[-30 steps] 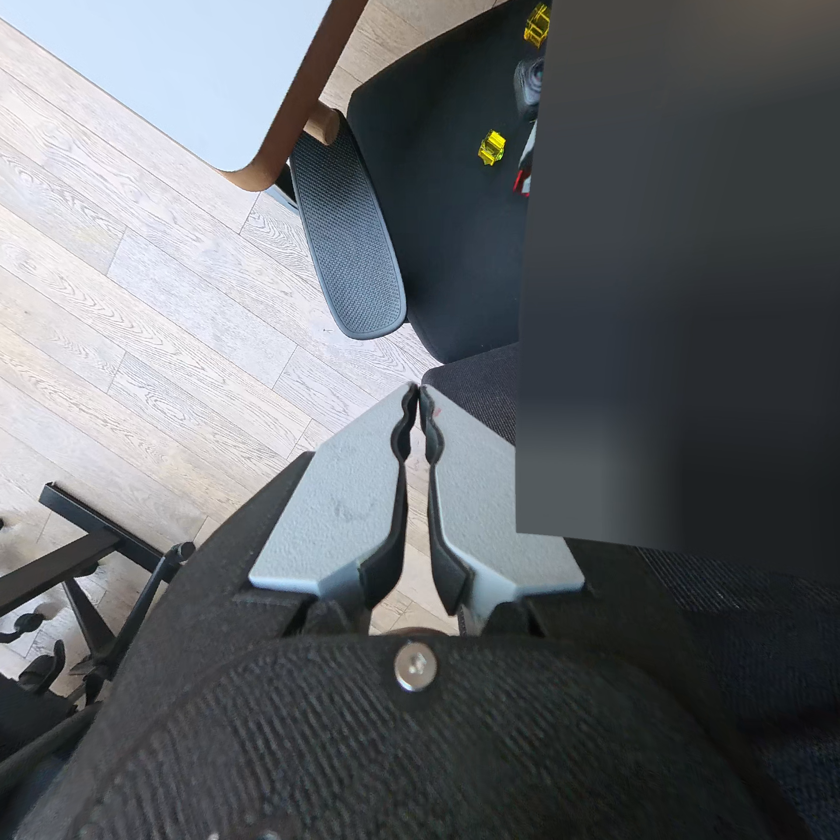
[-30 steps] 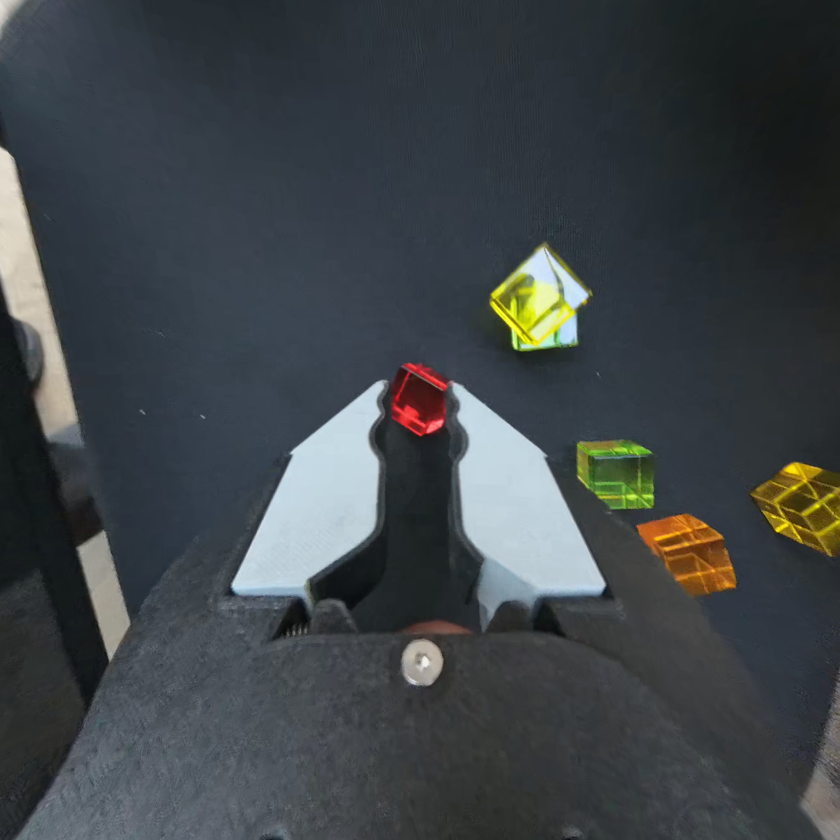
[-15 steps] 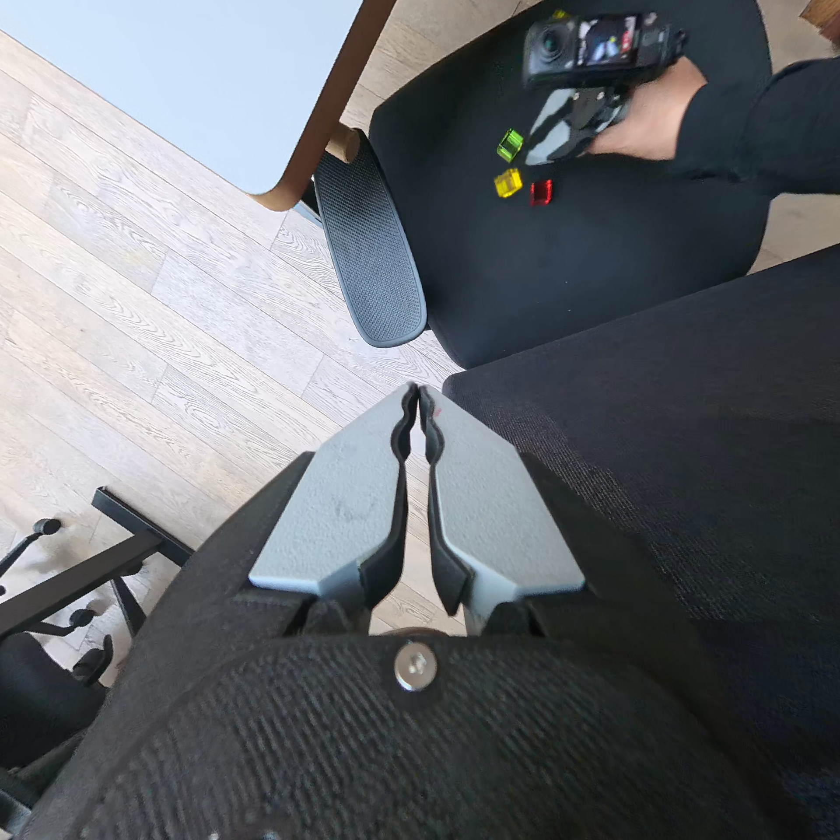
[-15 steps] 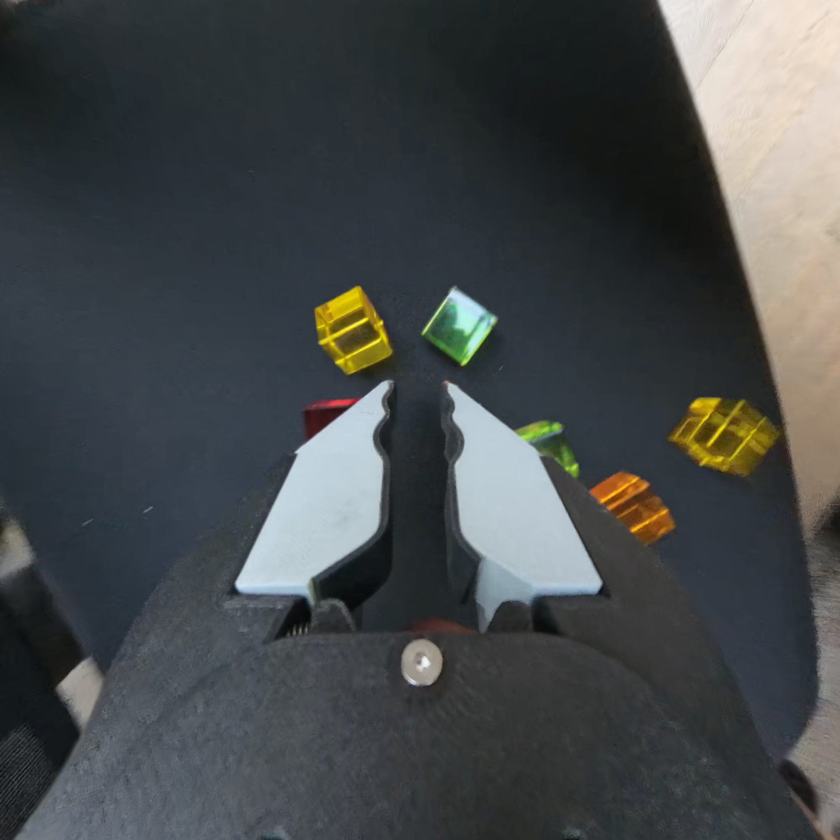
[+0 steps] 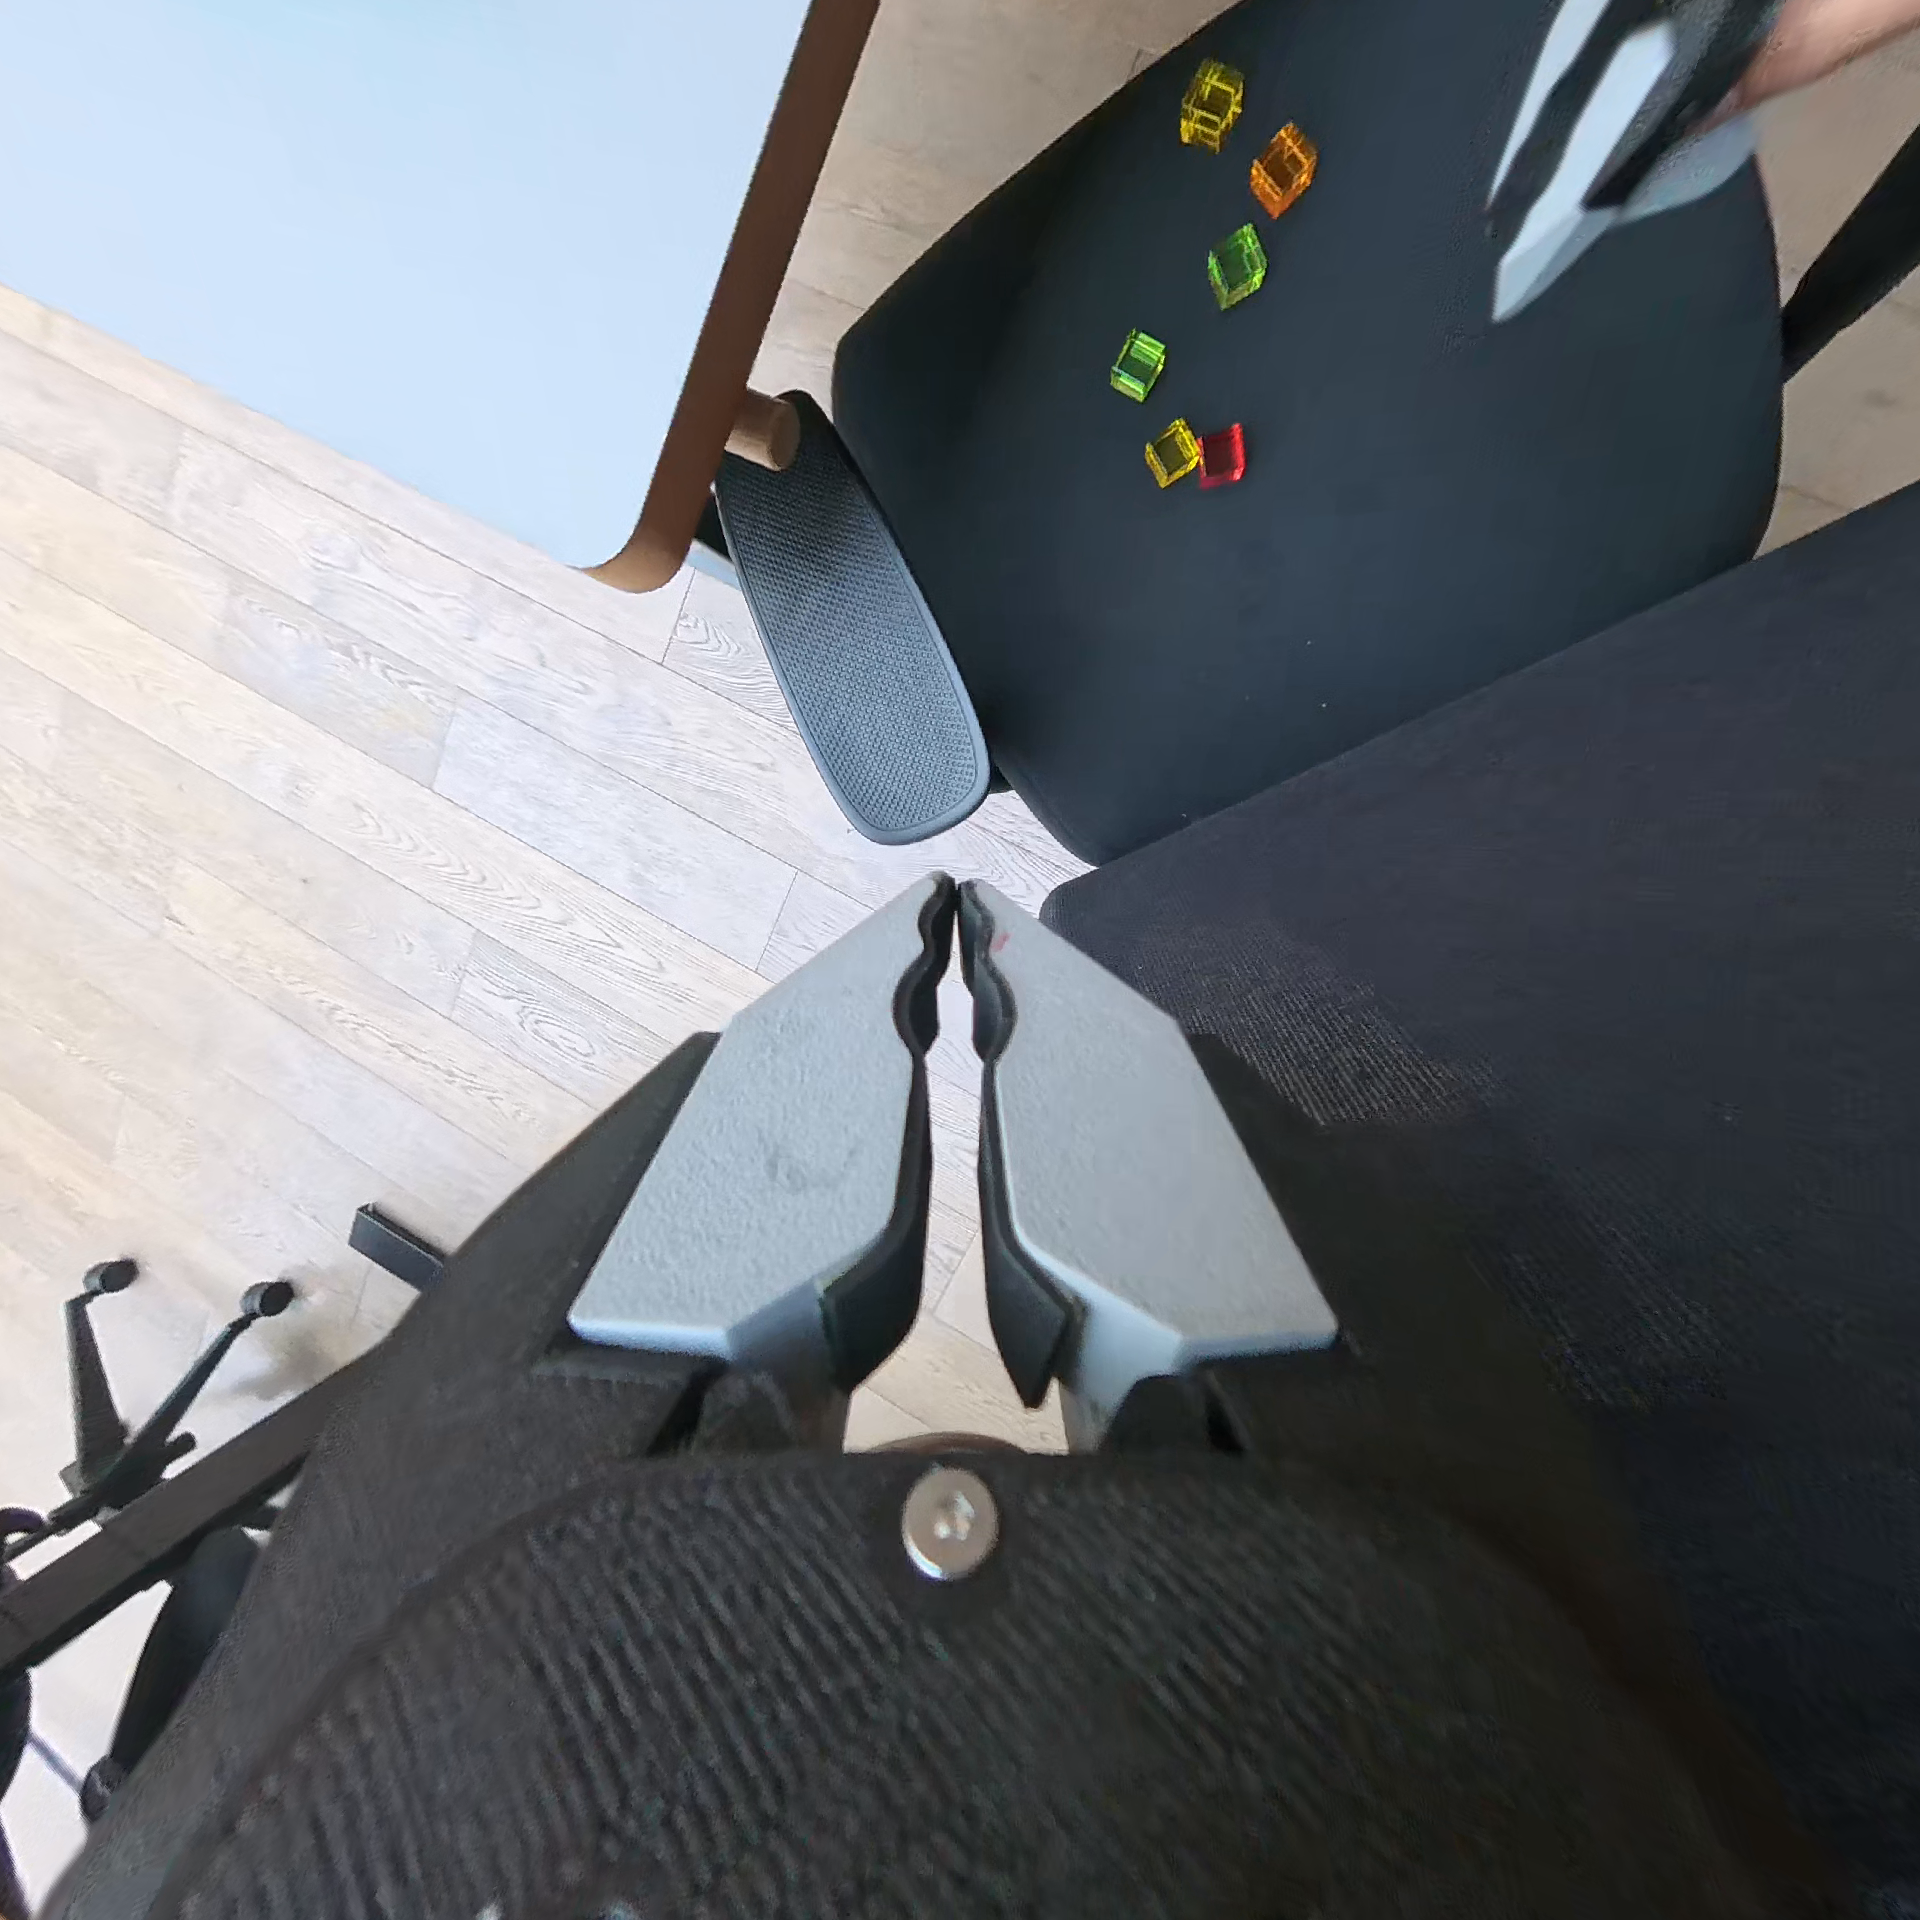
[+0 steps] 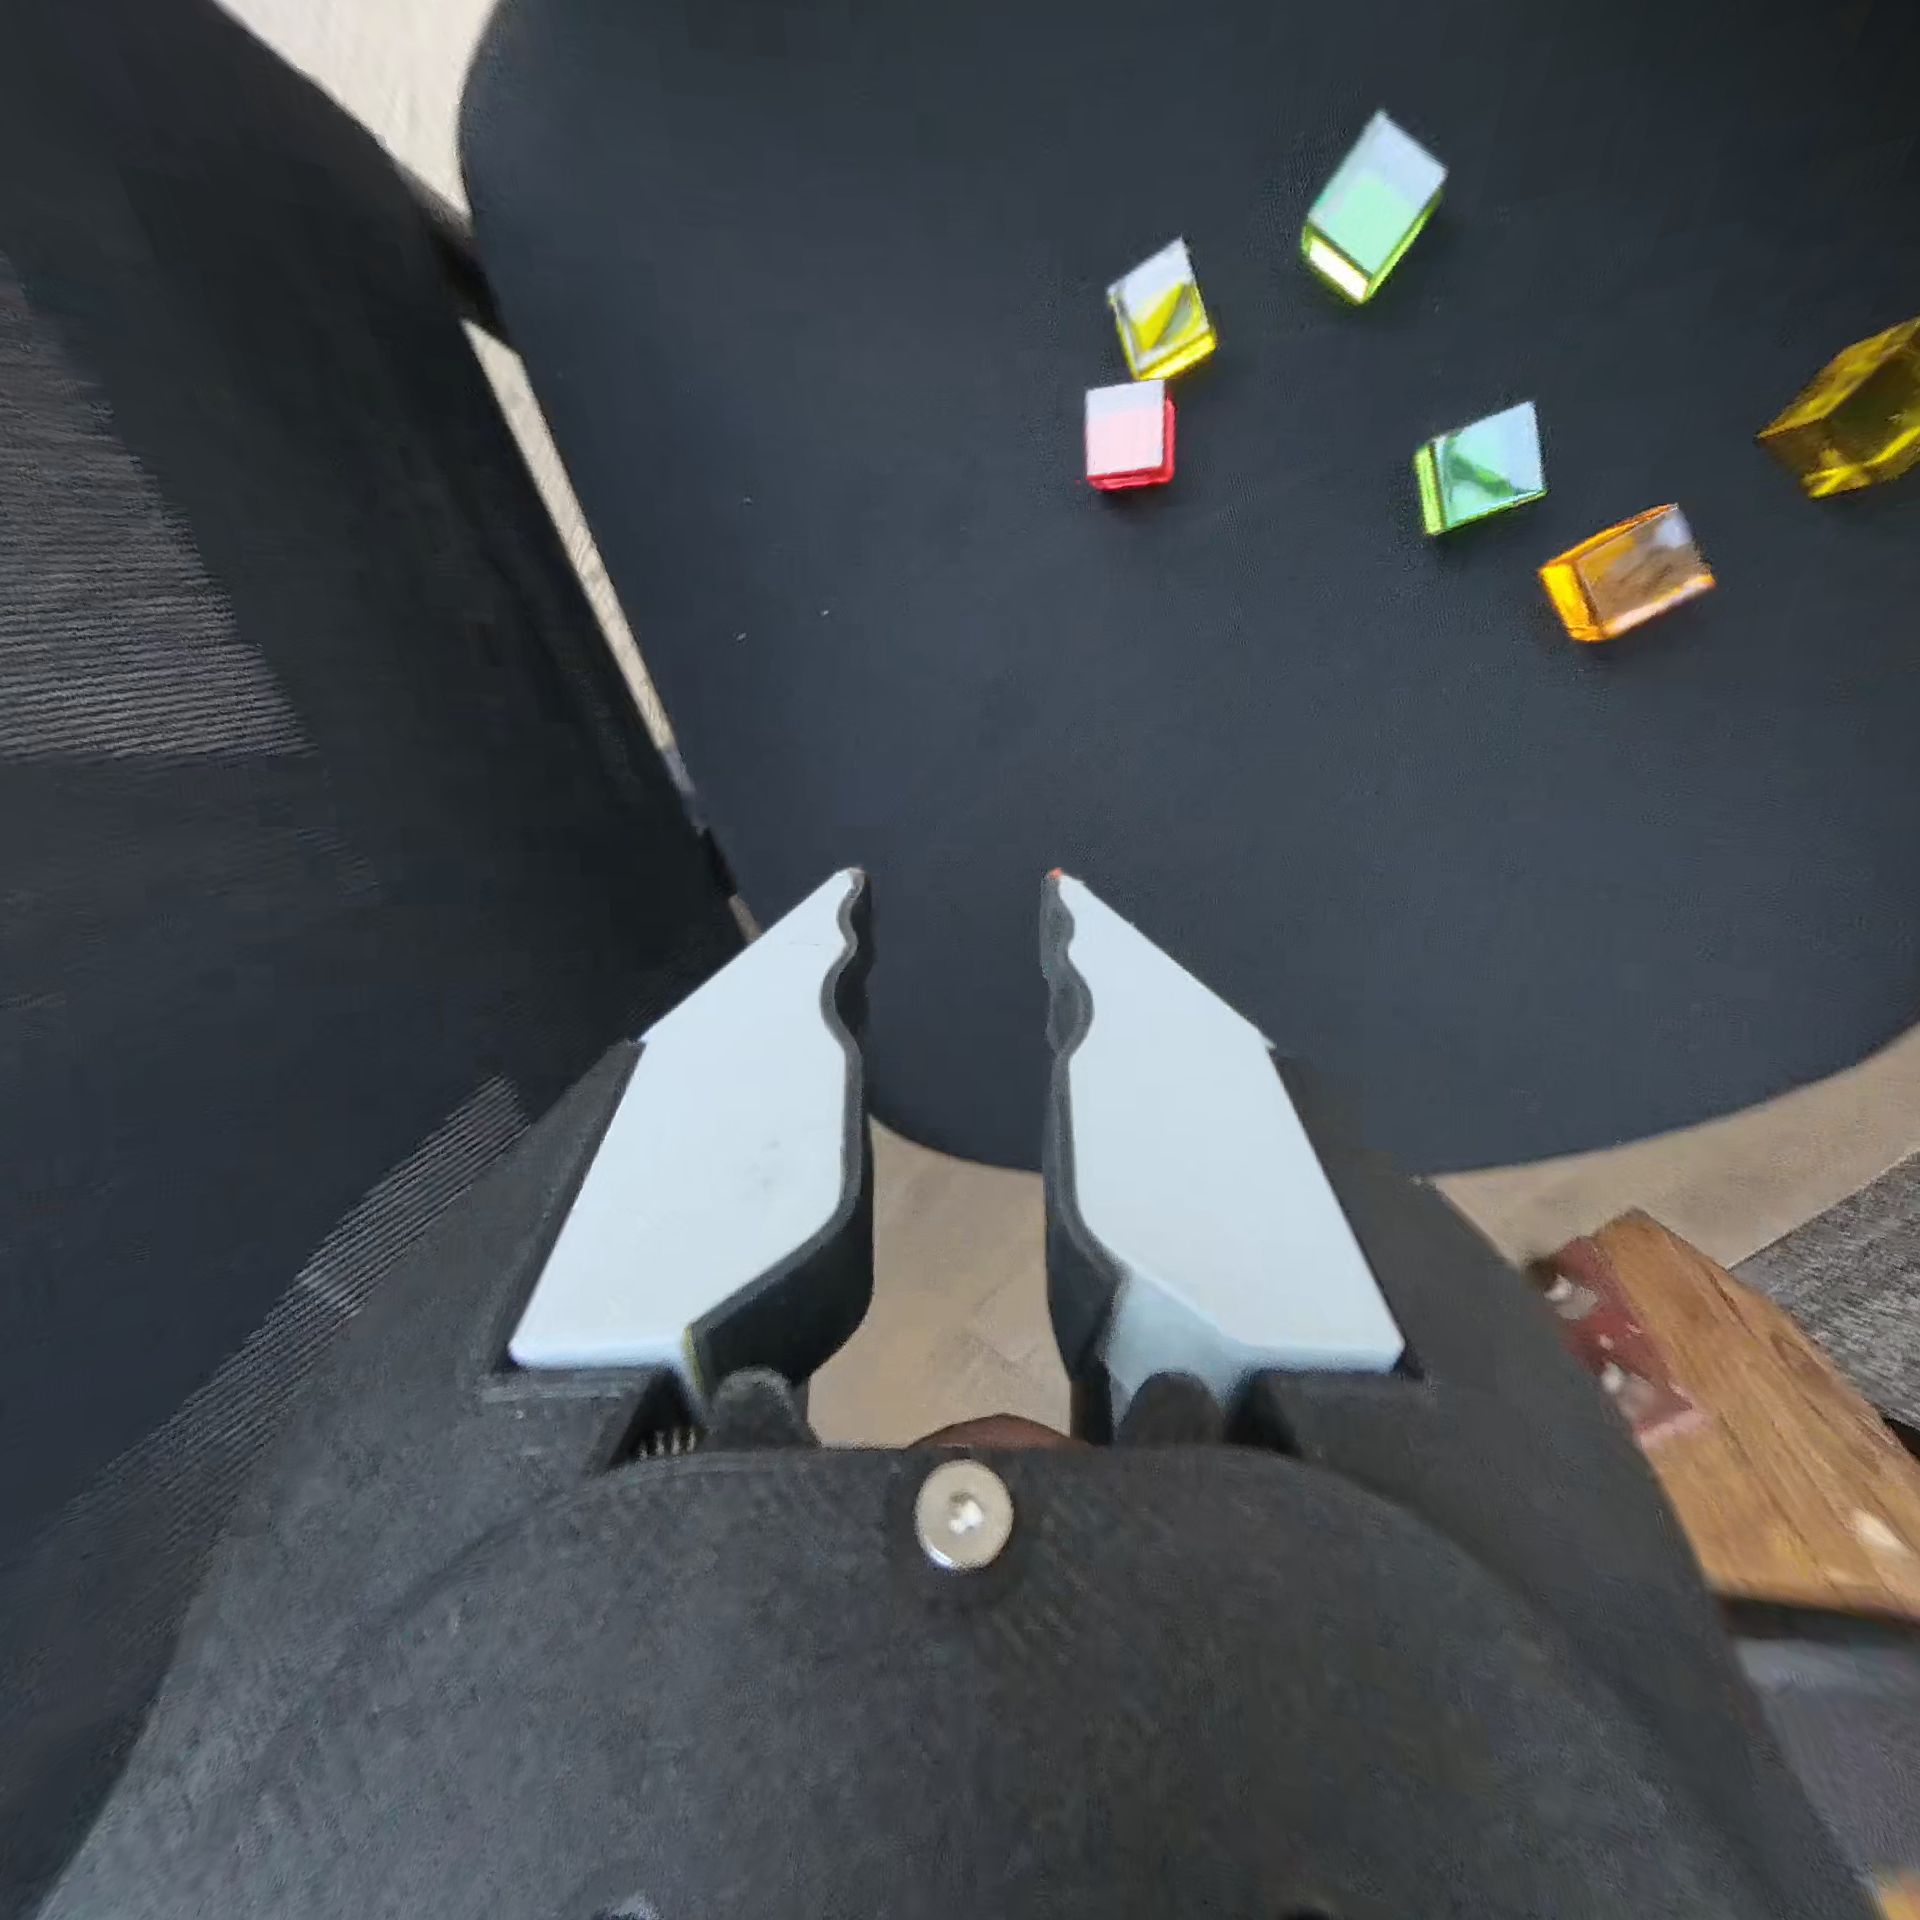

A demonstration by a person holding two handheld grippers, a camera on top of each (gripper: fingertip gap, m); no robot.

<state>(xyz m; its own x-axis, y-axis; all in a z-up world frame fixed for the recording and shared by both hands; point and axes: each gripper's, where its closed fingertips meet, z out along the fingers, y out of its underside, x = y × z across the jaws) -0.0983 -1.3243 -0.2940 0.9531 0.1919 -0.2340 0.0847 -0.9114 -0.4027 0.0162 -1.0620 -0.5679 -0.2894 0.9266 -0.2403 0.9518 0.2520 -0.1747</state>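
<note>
Pale wood-plank floor (image 5: 312,831) underlies the scene. A black fabric office-chair seat (image 6: 1039,779) carries six small translucent cubes; a black mesh chair back (image 6: 208,727) stands at its left in the right wrist view, and a black textured armrest (image 5: 852,665) flanks the seat in the left wrist view. A pale blue tabletop with a brown wooden edge (image 5: 748,270) lies beyond the armrest.

The left gripper (image 5: 956,899) hangs above the floor, its jaws nearly closed, a thin slit between the tips, holding nothing. The right gripper (image 6: 954,883) hovers over the seat's near edge, jaws parted, empty, well apart from the cubes.

The red cube (image 6: 1130,434) lies just beside a yellow cube (image 6: 1162,310). Two green cubes (image 6: 1374,208) (image 6: 1481,468), an orange cube (image 6: 1626,574) and a second yellow cube (image 6: 1855,424) lie scattered farther right.
</note>
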